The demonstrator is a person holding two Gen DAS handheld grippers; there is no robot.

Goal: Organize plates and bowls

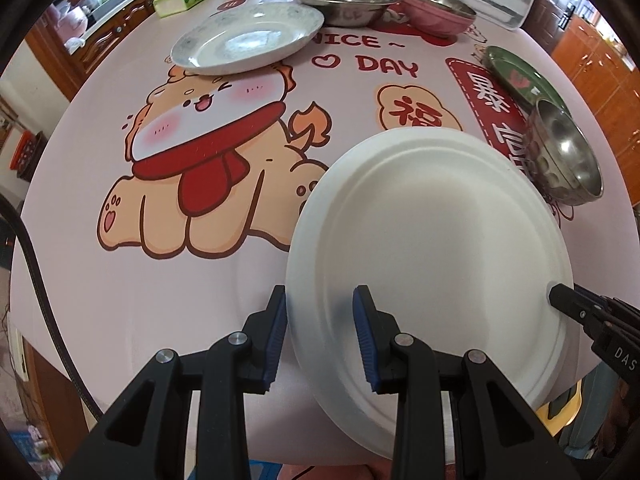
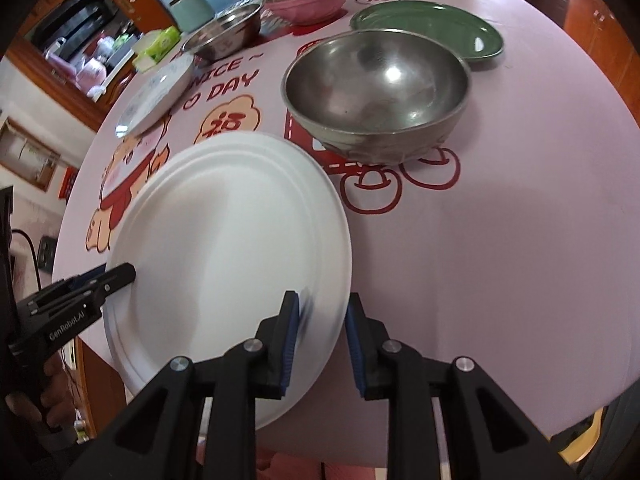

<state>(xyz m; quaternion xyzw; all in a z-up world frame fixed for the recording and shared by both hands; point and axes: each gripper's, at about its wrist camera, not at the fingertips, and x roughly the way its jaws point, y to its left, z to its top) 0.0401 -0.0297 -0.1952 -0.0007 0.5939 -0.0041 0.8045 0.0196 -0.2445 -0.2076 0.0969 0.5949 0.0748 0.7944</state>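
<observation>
The white disposable plate (image 1: 432, 248) lies at the near edge of the tabletop (image 1: 100, 292), overhanging it. The left tongs (image 1: 320, 336) and right tongs (image 2: 322, 344) each straddle its rim, gaping, not yet clamped. Sorting looks barely begun; nothing is stacked. Three plates show: white, patterned china plate (image 1: 248, 40), green plate (image 2: 428, 28). Three bowls: near steel bowl (image 2: 376, 92), far steel bowl (image 1: 344, 0), pink bowl (image 1: 436, 10).

A round table (image 1: 100, 280) under a pink cartoon-dog cloth carries the dishes. Landmark — the white plate (image 1: 432, 248) at its near edge: a steel bowl (image 2: 376, 92) just beyond (green plate (image 2: 432, 24) behind it), patterned plate (image 1: 248, 40), steel basin (image 1: 344, 0) and pink bowl (image 1: 436, 10) far across.
</observation>
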